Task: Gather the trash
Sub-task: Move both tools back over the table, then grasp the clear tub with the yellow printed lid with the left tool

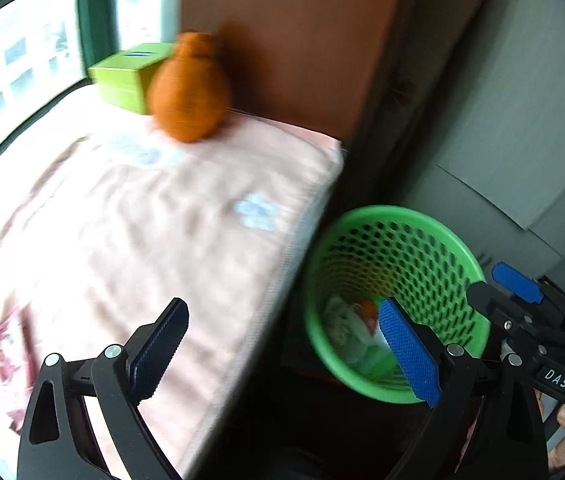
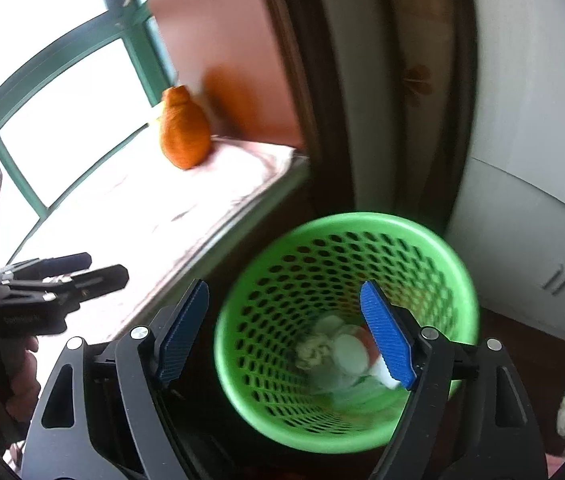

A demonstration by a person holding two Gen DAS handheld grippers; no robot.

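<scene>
Two claws out, both spread wide with nothing between the pads: left claw (image 1: 282,354) hung over the edge of the pink bed (image 1: 130,216), right claw (image 2: 288,334) sat above the green mesh bin (image 2: 342,236) on the floor beside it. Spotted the trash (image 2: 338,350) down at the bottom of that bin, crumpled paper plus some white and red-orange bits, too blurry to name. Also saw an orange plush (image 1: 188,88) and a green box (image 1: 122,76) up by the window (image 1: 10,68).
</scene>
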